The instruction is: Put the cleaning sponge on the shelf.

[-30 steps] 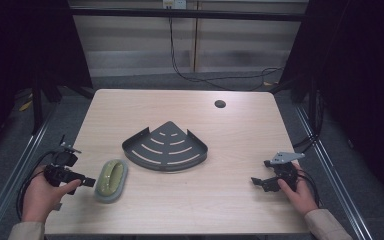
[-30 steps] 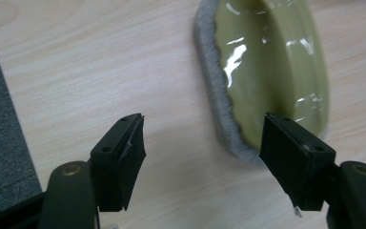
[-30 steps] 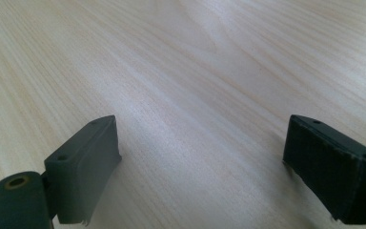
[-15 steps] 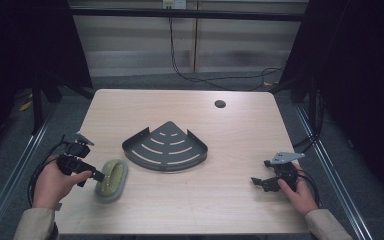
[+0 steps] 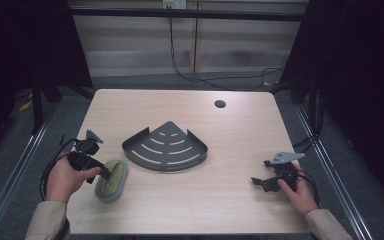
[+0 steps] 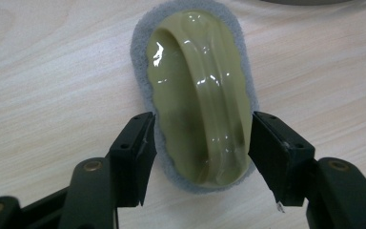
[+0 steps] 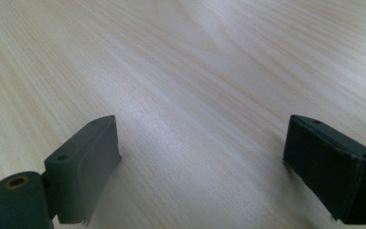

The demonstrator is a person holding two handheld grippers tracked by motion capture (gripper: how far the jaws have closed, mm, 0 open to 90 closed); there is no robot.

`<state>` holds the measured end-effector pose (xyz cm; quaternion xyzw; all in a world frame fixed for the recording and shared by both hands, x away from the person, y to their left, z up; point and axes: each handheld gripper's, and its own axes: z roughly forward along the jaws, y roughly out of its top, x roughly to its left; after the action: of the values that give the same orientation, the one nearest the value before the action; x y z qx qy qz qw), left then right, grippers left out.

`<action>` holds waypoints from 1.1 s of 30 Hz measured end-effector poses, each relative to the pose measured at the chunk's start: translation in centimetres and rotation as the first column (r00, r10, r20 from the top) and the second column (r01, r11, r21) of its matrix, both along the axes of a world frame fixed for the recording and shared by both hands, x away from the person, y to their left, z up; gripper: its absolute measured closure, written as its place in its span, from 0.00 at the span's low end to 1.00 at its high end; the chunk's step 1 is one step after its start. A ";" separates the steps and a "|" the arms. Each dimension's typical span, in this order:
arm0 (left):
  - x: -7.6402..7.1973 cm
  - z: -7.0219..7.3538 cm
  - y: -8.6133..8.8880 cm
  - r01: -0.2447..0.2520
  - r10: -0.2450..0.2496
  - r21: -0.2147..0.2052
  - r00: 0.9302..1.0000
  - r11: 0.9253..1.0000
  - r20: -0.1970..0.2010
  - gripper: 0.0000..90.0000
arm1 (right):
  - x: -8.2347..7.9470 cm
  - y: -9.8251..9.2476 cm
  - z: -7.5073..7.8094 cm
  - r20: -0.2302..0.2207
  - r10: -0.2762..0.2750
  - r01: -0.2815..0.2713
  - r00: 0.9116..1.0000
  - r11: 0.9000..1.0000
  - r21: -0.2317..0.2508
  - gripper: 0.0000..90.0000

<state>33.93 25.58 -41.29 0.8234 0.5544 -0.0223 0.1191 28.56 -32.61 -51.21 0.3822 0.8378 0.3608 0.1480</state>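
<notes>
On the pale wood-grain table (image 5: 190, 200) lies an oval scrubbing pad with a glossy olive-green plastic grip on a grey fibrous base (image 5: 111, 179), near the table's front left, just beside the rim of a dark grey quarter-round metal corner shelf with curved slots (image 5: 166, 146) that sits around the middle of the tabletop. The left gripper (image 5: 106, 173), held in the person's left hand (image 5: 65, 176), reaches over the near end of the pad; in the left gripper view its two black jaws stand one on each side of the green grip, the left gripper (image 6: 201, 148) spread just wider than the grip, with each jaw close against the grip's side, and whether they touch it cannot be told. There the scrubbing pad (image 6: 198, 90) runs lengthwise away from the jaws, its grey base showing as a rim all round the green top, flat on the table (image 6: 52, 71). A black cable loops from the left gripper past the person's wrist. Well apart, at the table's front right, the right gripper (image 5: 256, 182) is held low over bare wood by the right hand (image 5: 296, 189), a grey three-cornered plate on top of it. In the right gripper view the right gripper (image 7: 202, 162) is spread wide, with bare table (image 7: 195, 71) between its jaws. A small dark round hole (image 5: 220, 104) marks the table's far right part
</notes>
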 end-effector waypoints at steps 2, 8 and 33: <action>0.2 -0.2 -0.3 -0.004 0.004 0.004 1.000 1.000 -0.012 0.49 | 0.0 0.0 0.0 0.000 0.001 -0.001 1.000 1.000 0.000 0.12; 0.6 -0.9 -0.8 -0.019 0.019 0.005 0.999 1.000 -0.038 0.53 | 0.0 0.0 0.0 0.000 0.000 0.000 1.000 1.000 0.000 0.12; 1.2 0.2 -1.5 0.004 0.002 0.090 0.998 0.996 -0.058 0.79 | 0.0 0.0 0.0 0.000 0.000 0.000 1.000 1.000 0.000 0.12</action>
<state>35.14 24.05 -41.11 0.8272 0.5577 -0.0211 0.0658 28.56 -32.61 -51.21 0.3821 0.8378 0.3609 0.1478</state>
